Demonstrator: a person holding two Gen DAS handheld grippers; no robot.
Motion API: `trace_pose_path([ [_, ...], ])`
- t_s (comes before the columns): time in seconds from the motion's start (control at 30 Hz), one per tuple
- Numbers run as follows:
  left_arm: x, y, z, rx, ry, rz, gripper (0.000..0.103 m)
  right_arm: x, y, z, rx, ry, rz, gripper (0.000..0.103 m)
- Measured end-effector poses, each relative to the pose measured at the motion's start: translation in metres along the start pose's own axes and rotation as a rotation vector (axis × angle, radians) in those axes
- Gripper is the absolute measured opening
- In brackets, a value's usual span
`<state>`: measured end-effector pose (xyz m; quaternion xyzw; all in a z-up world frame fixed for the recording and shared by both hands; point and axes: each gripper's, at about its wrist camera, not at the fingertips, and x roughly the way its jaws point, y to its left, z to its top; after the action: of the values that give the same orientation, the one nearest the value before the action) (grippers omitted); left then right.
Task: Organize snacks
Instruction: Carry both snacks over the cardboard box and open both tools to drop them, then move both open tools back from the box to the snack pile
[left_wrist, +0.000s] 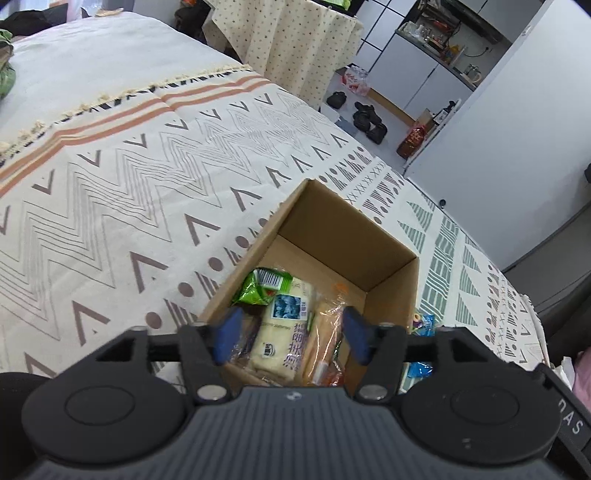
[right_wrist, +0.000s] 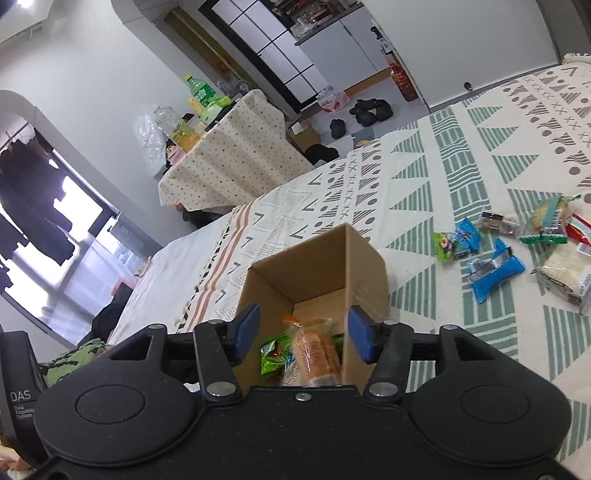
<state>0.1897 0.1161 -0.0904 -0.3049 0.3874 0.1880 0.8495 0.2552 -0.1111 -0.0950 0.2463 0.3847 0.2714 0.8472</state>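
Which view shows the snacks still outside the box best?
Right wrist. The loose snacks lie spread on the blanket to the right of the box, all in plain sight. The left wrist view catches only blue wrapper corners past the box's right wall.

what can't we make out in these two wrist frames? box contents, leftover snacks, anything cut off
- Cardboard box: its near end and the lower snacks lie under the left gripper body in the left view, and under the right gripper in the right view. A full count is not possible.
- White packet: print too small to read.
- Loose snacks on the bedspread: the right view's edge cuts off the outermost ones.
- Blue packets: mostly hidden behind the box and gripper in the left view.
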Motion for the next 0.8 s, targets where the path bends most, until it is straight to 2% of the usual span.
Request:
trace_pose_path([
  [0.07,-0.004,-0.001,-0.001,-0.002,-0.003,0.015,0.08,-0.003,-0.002,0.001,0.007,-0.002,-0.009,0.057],
  [0.13,-0.007,-0.002,-0.002,0.0,-0.004,0.03,0.083,-0.008,-0.004,0.002,0.009,-0.003,-0.021,0.061],
  [0.3,-0.013,-0.007,-0.005,0.014,0.0,0.052,0.086,-0.021,-0.009,0.005,0.0,-0.022,-0.057,0.087],
  [0.53,-0.028,-0.027,-0.011,0.071,-0.022,0.056,0.092,-0.04,-0.019,0.016,-0.02,-0.052,-0.095,0.098],
  [0.57,-0.032,-0.032,-0.012,0.085,-0.039,0.063,0.096,-0.042,-0.021,0.017,-0.02,-0.059,-0.107,0.1],
  [0.67,-0.039,-0.046,-0.015,0.114,-0.054,0.054,0.103,-0.049,-0.028,0.021,-0.011,-0.063,-0.124,0.103],
  [0.8,-0.04,-0.059,-0.019,0.132,-0.037,0.035,0.103,-0.058,-0.037,0.024,-0.008,-0.063,-0.154,0.103],
])
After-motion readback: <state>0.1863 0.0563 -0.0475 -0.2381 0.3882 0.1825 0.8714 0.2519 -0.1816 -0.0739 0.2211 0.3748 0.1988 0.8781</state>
